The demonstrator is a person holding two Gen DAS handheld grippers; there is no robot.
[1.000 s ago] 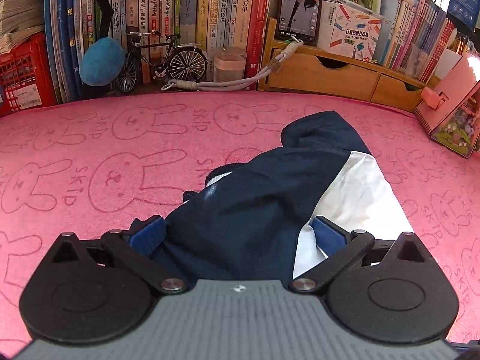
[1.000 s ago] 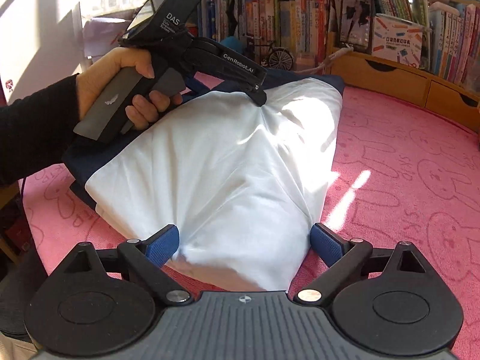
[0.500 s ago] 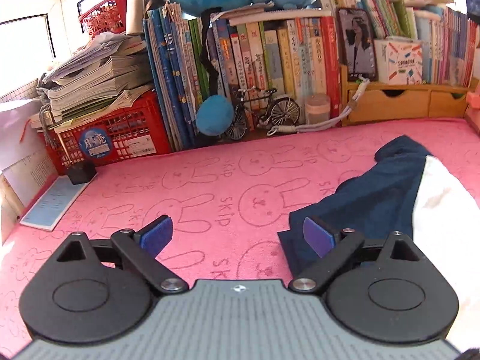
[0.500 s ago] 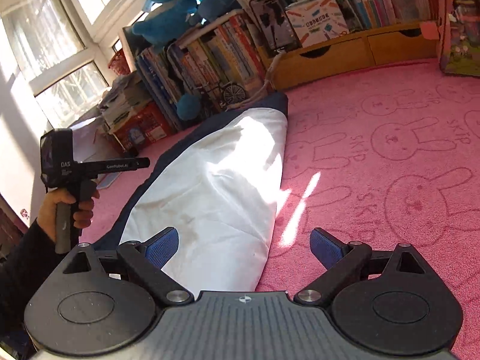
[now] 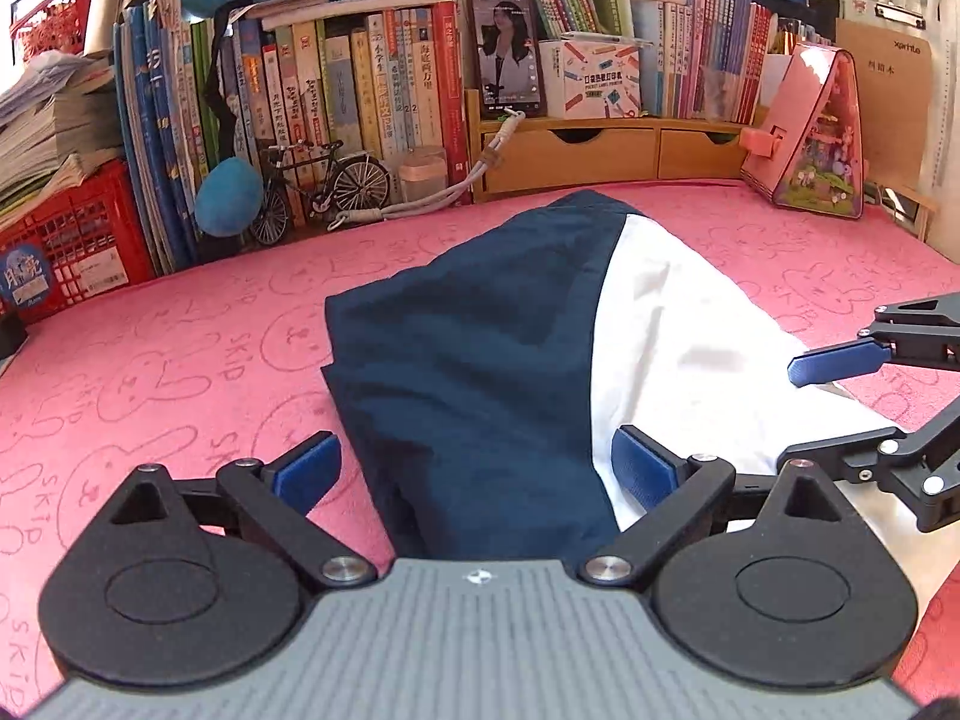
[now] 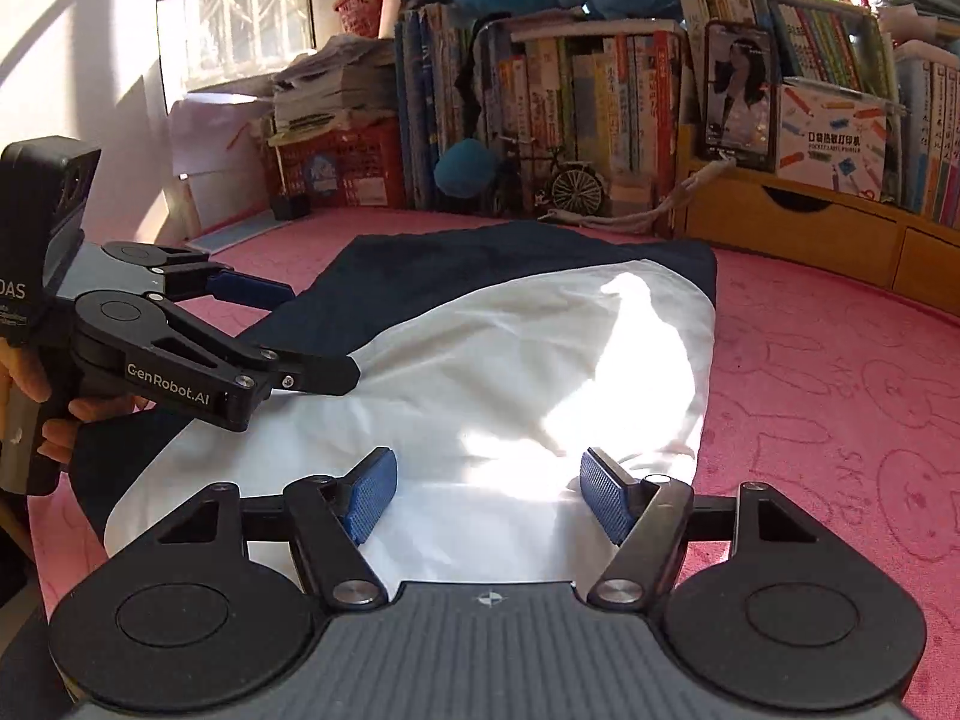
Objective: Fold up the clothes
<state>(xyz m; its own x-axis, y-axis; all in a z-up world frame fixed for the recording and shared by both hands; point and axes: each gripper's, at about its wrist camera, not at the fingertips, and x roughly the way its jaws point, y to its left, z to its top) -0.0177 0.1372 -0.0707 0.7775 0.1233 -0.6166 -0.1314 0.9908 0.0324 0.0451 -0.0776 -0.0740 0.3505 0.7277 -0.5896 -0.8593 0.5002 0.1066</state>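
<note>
The left gripper (image 5: 474,468) has its fingers spread wide, opening, astride the navy-and-white garment (image 5: 510,348); the right gripper (image 6: 489,495) has its fingers closing over the white cloth between them, not yet pinching it.

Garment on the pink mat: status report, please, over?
Left tool open over the navy half. Right tool closing over the white half, pads not yet pinching cloth. Garment partly folded, flat on the mat. Nothing in the way.
</note>
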